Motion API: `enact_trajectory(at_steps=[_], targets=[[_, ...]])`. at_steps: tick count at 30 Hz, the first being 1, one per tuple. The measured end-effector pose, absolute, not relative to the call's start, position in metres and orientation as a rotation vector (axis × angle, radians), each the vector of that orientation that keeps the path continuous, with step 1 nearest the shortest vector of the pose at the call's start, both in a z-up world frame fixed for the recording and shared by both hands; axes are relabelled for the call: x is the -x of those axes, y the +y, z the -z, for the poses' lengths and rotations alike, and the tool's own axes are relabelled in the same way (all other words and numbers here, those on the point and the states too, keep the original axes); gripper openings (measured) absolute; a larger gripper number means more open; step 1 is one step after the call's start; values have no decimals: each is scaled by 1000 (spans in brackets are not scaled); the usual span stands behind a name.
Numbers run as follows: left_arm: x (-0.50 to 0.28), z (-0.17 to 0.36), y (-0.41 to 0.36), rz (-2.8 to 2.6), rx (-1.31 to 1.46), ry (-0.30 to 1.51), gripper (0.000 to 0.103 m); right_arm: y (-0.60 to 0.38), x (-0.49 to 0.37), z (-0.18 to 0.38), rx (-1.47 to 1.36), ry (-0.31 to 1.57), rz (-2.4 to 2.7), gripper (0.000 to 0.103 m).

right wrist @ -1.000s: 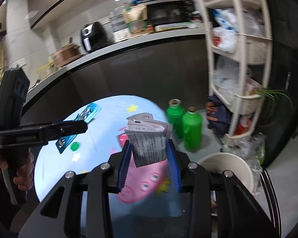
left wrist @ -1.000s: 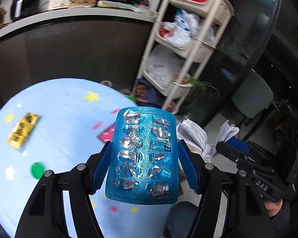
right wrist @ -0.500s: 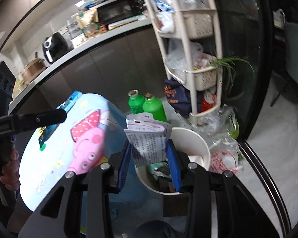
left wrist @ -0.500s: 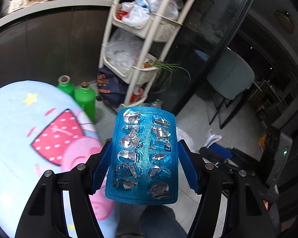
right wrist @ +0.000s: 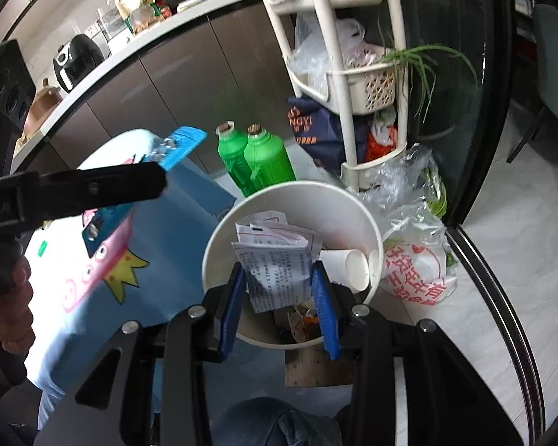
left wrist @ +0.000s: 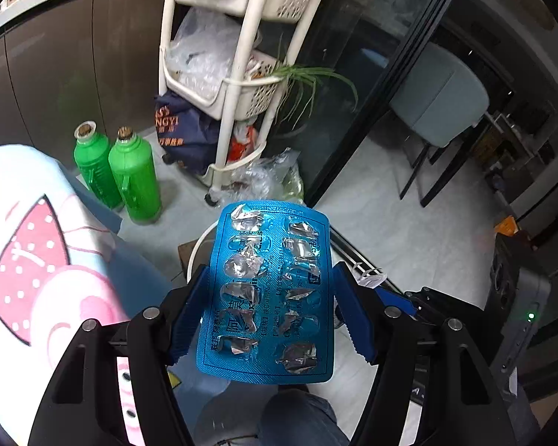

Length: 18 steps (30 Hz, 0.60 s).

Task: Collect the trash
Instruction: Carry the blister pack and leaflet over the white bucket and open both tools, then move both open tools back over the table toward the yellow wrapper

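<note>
Right wrist view: folded leaflet [right wrist: 279, 264] with fine print, unreadable, clamped in right gripper [right wrist: 280, 306] directly above white bin [right wrist: 219, 245]; paper cups [right wrist: 348, 264] inside the bin. Left gripper [left wrist: 269, 312] grips blue blister pack [left wrist: 268, 293], foil cells burst, Chinese lettering, above the bin's left rim. Navy bag [right wrist: 312, 130] behind the bin reads "NGYI". Green bottles [right wrist: 256, 158] stand just behind the bin.
</note>
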State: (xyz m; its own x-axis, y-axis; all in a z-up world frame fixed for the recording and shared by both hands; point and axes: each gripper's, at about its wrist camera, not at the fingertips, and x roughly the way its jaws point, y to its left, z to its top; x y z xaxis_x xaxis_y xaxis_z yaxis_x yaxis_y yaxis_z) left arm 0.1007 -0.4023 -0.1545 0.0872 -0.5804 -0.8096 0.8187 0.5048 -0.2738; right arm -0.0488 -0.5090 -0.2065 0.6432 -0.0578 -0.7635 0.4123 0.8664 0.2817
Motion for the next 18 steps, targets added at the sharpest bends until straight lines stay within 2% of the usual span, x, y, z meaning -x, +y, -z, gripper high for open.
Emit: enact_trajectory(at_steps=[3,4,5,6,7,8,10,12,18], targets=[[-104,169,-410,1039,-298,1057,64,-511,38,219,-452,861,273,39],[-106,173,-412,1030,-300,1064,64,-511,36,222,-450,866,270,43],[-109,176,-412,1024,-295,1074,66,-511,32,227,-446,878,265,49],[-112,177,-413,1016,-289,1080,77,-511,31,229,-436,879,271,67],[-114,177,-411,994,-278,1077,83,-511,30,230,-425,875,277,83],[-116,175,-409,976,-265,1062,90,-510,31,231,-411,866,273,86],[-122,170,-405,955,-235,1030,95,-508,32,232,-399,865,258,95],[-124,166,-403,938,-229,1016,95,-506,33,233,-388,871,252,99],[-122,155,-397,925,-233,986,95,-507,34,225,-419,869,243,100]])
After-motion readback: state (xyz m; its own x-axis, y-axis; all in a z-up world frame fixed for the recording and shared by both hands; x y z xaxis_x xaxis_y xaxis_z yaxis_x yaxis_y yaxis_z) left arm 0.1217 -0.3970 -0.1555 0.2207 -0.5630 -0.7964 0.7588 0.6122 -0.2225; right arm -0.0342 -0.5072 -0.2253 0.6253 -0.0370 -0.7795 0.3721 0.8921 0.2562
